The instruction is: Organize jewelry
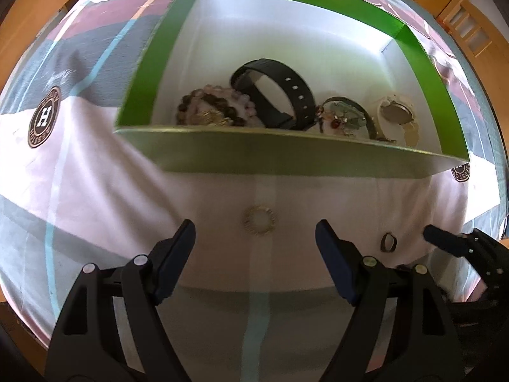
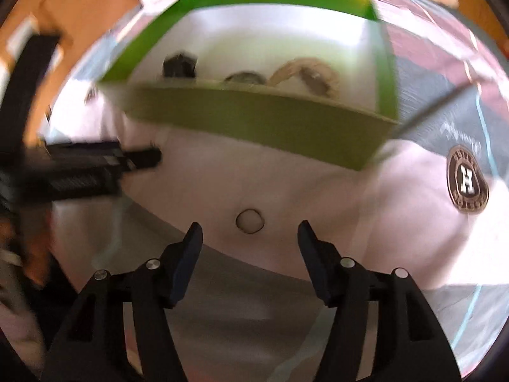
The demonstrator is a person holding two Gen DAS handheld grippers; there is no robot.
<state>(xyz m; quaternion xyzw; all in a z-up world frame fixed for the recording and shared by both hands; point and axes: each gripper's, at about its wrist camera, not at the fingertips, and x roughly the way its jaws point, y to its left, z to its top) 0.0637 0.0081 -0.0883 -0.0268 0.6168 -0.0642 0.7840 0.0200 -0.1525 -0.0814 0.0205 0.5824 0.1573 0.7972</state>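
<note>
A green box point(image 1: 149, 73) with a white inside stands on the bed. In it lie a black wristband point(image 1: 276, 95), beaded bracelets point(image 1: 210, 108), a greenish pendant piece point(image 1: 345, 116) and a cream watch point(image 1: 396, 114). In front of the box, a small beaded ring point(image 1: 259, 221) lies on the sheet, just ahead of my open left gripper point(image 1: 254, 226). A thin dark ring point(image 1: 388, 242) point(image 2: 250, 221) lies further right, just ahead of my open right gripper point(image 2: 250, 227). Neither gripper holds anything. The right wrist view is blurred.
The patterned bedsheet point(image 1: 95, 175) carries round "H" badges point(image 1: 44, 116) point(image 2: 467, 179). A finger of the right gripper point(image 1: 442, 240) shows at the right edge of the left wrist view. The left gripper's finger point(image 2: 140, 159) shows at the left of the right wrist view. Wooden furniture point(image 1: 461, 6) stands beyond the bed.
</note>
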